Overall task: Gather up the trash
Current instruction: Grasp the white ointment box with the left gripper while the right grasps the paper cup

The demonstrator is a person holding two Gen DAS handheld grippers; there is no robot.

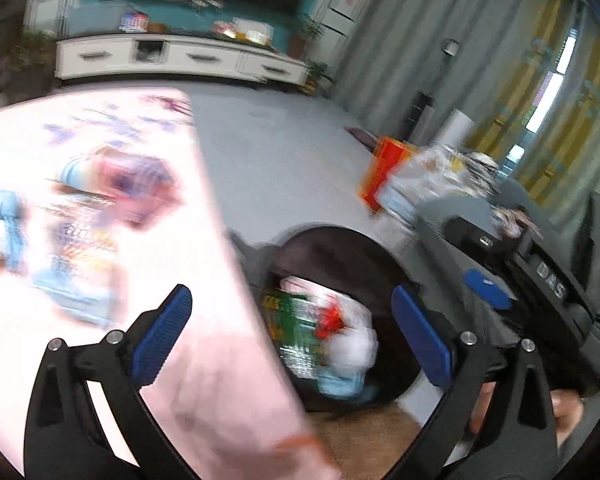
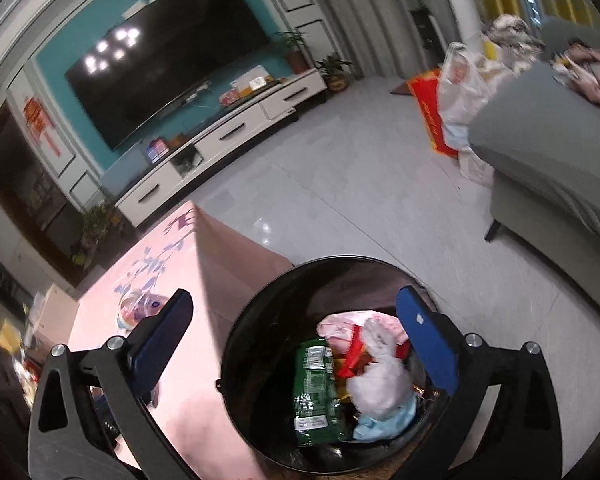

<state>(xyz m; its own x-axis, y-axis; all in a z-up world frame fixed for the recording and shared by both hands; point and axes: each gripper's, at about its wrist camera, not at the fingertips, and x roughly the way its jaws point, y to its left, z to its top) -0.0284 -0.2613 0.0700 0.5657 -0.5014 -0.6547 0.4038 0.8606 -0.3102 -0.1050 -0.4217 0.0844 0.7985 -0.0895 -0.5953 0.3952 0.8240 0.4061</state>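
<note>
The right gripper hangs over the bin, jaws apart and holding nothing, with a green wrapper and white bag already lying inside. The left gripper, jaws also apart and empty, straddles the table edge beside the bin. The remaining trash, a blurred heap of packets, lies on the table ahead and to the left of the left jaws, farther from the bin; its long axis cannot be told, and the left gripper looks nearer to it.
</note>
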